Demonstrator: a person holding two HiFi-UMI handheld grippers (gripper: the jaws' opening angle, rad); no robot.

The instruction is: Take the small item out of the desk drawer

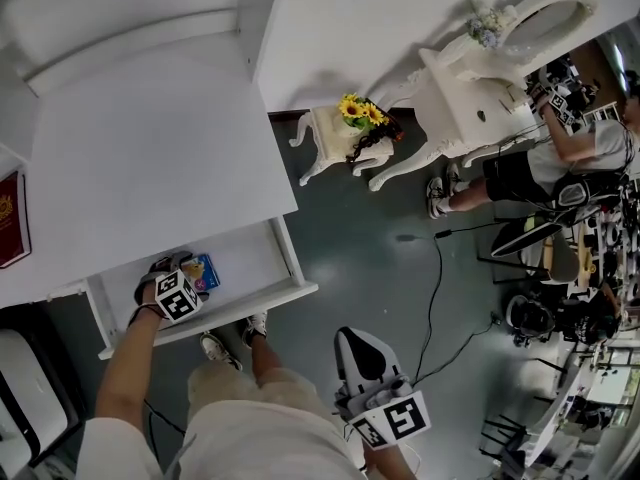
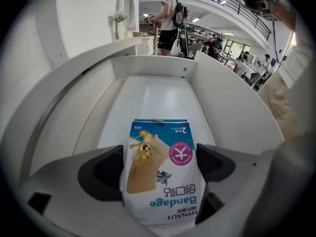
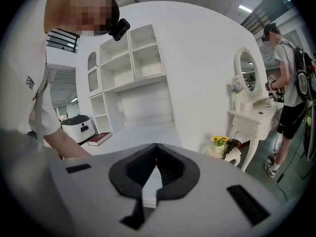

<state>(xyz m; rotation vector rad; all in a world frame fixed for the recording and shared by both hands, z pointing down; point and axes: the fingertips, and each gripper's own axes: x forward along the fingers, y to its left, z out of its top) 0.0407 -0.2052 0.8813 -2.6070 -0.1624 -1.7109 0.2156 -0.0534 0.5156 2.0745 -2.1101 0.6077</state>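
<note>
The white desk drawer [image 1: 268,256] stands pulled out. Inside it lies a small blue-and-white bandage box [image 1: 201,271], the small item. My left gripper [image 1: 172,272] reaches down into the drawer and is over the box. In the left gripper view the box [image 2: 160,177] sits lengthwise between the two dark pads [image 2: 101,172], and both pads touch its sides. It rests on the drawer floor [image 2: 158,98]. My right gripper [image 1: 362,353] hangs low over the floor, right of the drawer, shut with nothing in it; its jaws [image 3: 150,174] meet.
A red book [image 1: 12,218] lies on the white desk top [image 1: 150,158] at the left. A white appliance [image 1: 20,378] stands below it. A small stool with sunflowers [image 1: 362,116], a dressing table [image 1: 470,88] and another person [image 1: 560,153] are far right. A cable [image 1: 435,288] crosses the floor.
</note>
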